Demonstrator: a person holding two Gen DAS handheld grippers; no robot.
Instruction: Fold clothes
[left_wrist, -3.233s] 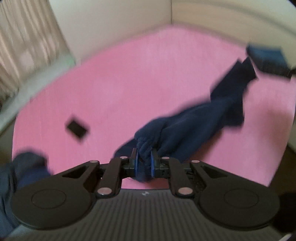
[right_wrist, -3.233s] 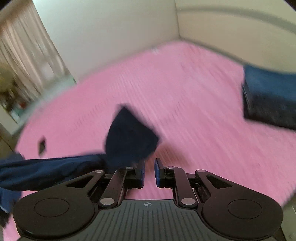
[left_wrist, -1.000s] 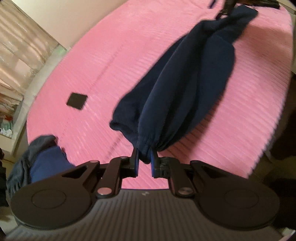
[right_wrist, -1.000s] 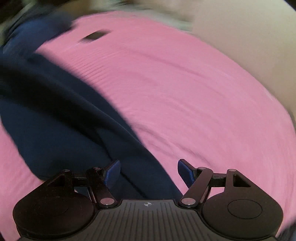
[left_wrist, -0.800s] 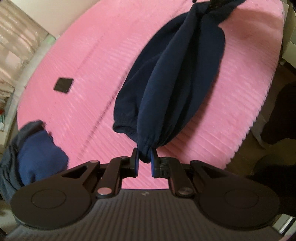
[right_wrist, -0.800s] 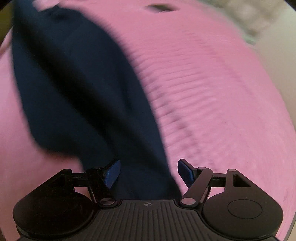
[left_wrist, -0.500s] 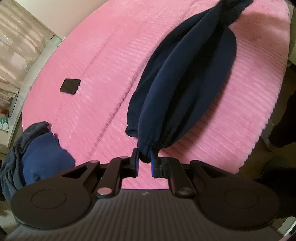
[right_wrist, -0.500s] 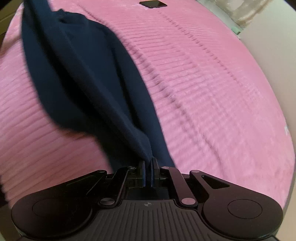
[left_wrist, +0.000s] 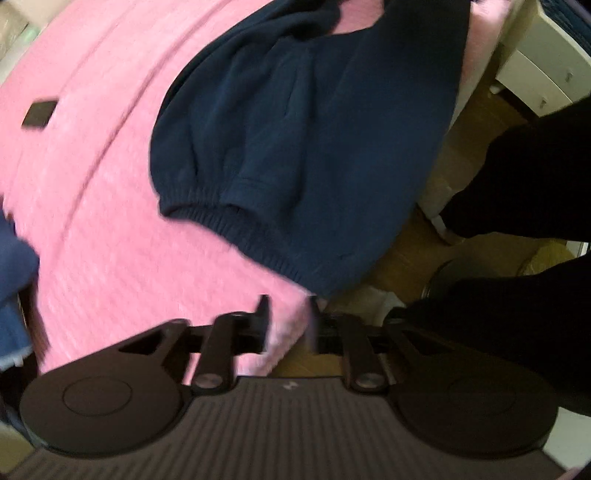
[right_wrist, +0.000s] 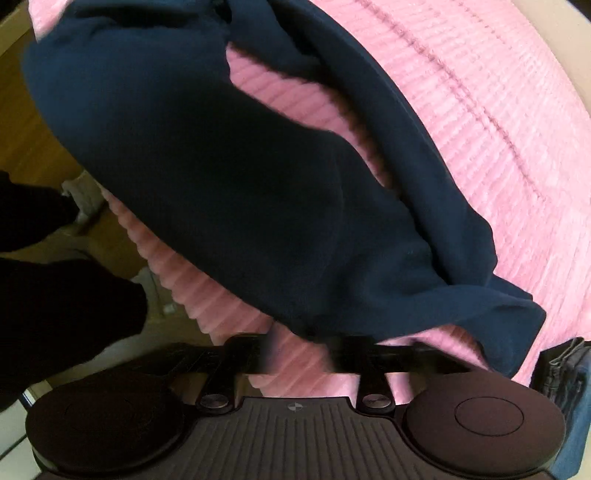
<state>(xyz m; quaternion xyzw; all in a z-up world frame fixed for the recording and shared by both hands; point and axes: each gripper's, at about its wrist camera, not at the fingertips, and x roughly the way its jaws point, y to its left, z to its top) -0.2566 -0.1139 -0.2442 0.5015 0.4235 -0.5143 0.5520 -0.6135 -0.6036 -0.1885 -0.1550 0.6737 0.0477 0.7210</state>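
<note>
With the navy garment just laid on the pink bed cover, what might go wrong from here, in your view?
1. The navy garment lies close to the edge of the pink bed cover, part of it apparently past the edge; it might slide toward the floor.
2. It is bunched, with cover showing through a gap; folding now may lock in creases.
3. The left gripper and right gripper are opening, nothing between their jaws, so nothing restrains the cloth.

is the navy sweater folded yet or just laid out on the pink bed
Laid out, not folded: the navy sweater lies bunched on the pink bed.
</note>
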